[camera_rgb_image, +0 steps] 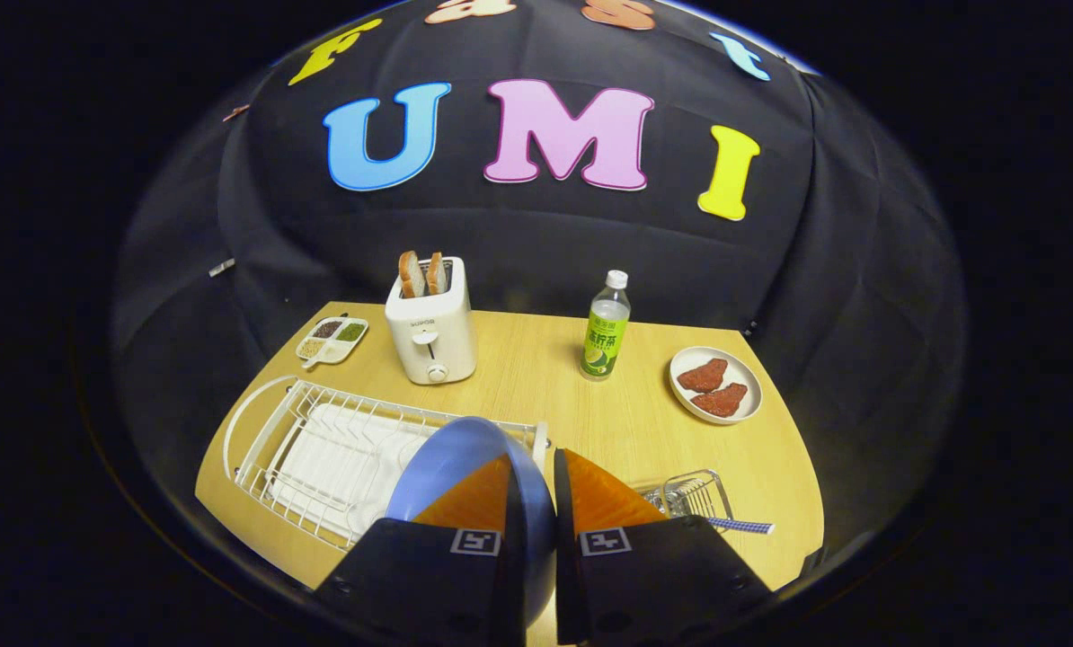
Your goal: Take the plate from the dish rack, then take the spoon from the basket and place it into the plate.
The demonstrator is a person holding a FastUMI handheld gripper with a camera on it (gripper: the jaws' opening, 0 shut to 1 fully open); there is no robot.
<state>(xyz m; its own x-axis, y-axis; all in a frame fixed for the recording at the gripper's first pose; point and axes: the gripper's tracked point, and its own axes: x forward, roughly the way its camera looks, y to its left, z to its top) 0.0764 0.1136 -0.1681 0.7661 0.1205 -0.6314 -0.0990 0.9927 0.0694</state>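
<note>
The gripper (pixel 532 503) sits at the bottom centre of the frame, and its two fingers (pixel 469 499) are clamped on the blue plate (pixel 447 463), one finger on each face of it. The plate stands on edge between them, its rim running up through the narrow gap and its rounded body bulging to the left over the near end of the dish rack (pixel 321 449).

The white wire dish rack lies in the lower left of the frame on the wooden table (pixel 536 377), with a white drip tray under its bars. To the lower right, just beyond the right finger, stands a small wire basket (pixel 694 494); the spoon (pixel 739 526) lies in it, with its blue patterned handle sticking out toward the right edge of the table.

Farther back, in the middle of the frame, a white toaster (pixel 431 332) holds two slices of bread (pixel 421 273). To its left lies a small divided dish (pixel 332 340) with grains or seeds in it. Right of centre stands a green-labelled bottle (pixel 606 328) with a white cap, and further right a white plate (pixel 714 385) carries two reddish pieces of food.
</note>
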